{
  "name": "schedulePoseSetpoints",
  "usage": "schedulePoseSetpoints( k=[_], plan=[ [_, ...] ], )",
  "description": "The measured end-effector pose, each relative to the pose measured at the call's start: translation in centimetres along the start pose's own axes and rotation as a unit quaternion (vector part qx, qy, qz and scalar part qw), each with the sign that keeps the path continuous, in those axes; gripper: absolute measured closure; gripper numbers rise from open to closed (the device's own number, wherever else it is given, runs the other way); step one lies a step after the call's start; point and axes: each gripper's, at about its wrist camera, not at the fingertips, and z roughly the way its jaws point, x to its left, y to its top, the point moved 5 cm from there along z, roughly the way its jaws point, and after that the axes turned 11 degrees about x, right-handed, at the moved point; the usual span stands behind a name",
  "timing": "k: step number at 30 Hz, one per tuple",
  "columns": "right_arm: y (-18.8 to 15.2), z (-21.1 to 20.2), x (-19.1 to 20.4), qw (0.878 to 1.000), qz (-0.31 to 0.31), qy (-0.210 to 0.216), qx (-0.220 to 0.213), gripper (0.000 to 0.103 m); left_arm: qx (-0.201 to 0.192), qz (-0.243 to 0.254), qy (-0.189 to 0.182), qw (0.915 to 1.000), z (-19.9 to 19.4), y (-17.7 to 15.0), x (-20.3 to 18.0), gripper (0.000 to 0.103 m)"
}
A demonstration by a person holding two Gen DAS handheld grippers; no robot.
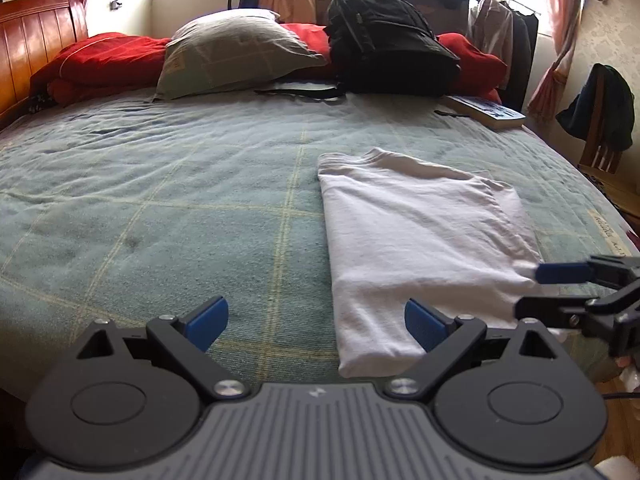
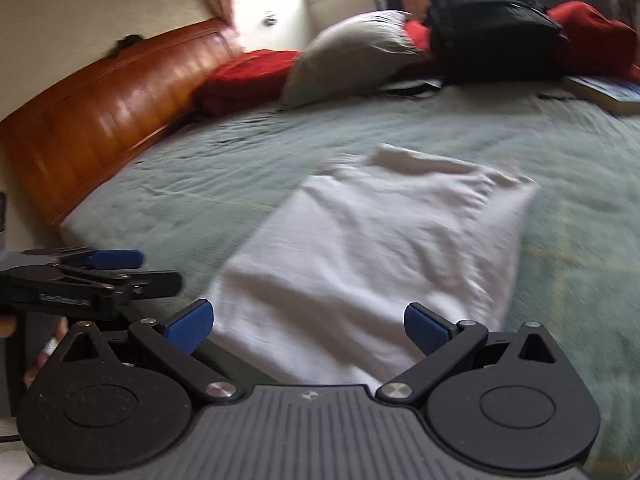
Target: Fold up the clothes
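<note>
Garment: white garment (image 1: 420, 240) lay on the bed (image 1: 160, 200) as a neat long rectangle, several layers thick, smooth top w/ a few light creases. Near end was rounded like a fold; far end showed stacked edges.
Garment position: toward the bed's near edge, right of its middle line, long axis running from near edge toward the far side.
Fold status: already lay in a folded shape. Could fit a finished fold, or a pause w/ one more fold across the middle to come; pics didn't settle which.
Left gripper: left gripper (image 1: 316, 322) hovered low at the near edge, jaws spread wide, nothing btwn the blue pads. Its right pad sat over the garment's near left corner, prob. because that corner is the natural place to pinch or let go.
Right gripper: right gripper (image 2: 309, 328) also at the near edge, jaws wide apart, holding nothing; garment's near end showed btwn the fingers. Right view was blurred, so contact w/ cloth couldn't be told.
Gripper pairing: one at each near corner, approx. side by side, which suits handling both corners evenly.
Bed surface: green checked cover, mostly bare around the garment.
Far side: grey pillow (image 1: 232, 56), red bedding (image 1: 108, 60), black backpack (image 1: 388, 44), a book (image 1: 486, 110) at the far right corner.
Headboard: wooden headboard (image 2: 100, 120) along the left edge.
</note>
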Motion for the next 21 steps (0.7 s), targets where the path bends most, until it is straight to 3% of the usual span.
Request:
schedulePoseSetpoints(
  k=[4, 8, 12, 16, 21],
  plan=[
    [1.1, 1.9, 2.6, 0.998, -0.056, 0.021, 0.001, 0.0, -0.003, -0.008, 0.003, 1.0, -0.4, 0.1, 0.4, 0.008],
    [1.1, 4.7, 2.2, 0.998, -0.053, 0.024, 0.031, 0.0, -0.001, -0.01, -0.004, 0.9999, -0.3, 0.1, 0.6, 0.008],
    [-0.3, 2.9, 1.6, 0.998, -0.05, 0.015, 0.043, 0.0, 0.001, -0.015, -0.019, 0.9997, 0.0, 0.3, 0.7, 0.008],
    [-1.5, 0.7, 0.3, 0.999, -0.033, -0.014, 0.029, 0.0, 0.001, 0.017, -0.066, 0.9977, 0.6, 1.4, -1.4, 0.008],
    [-0.5, -0.4, -0.3, 0.999, -0.038, -0.031, -0.001, 0.0, 0.001, 0.064, -0.131, 0.9894, 1.5, 3.0, -4.5, 0.008]
  ],
)
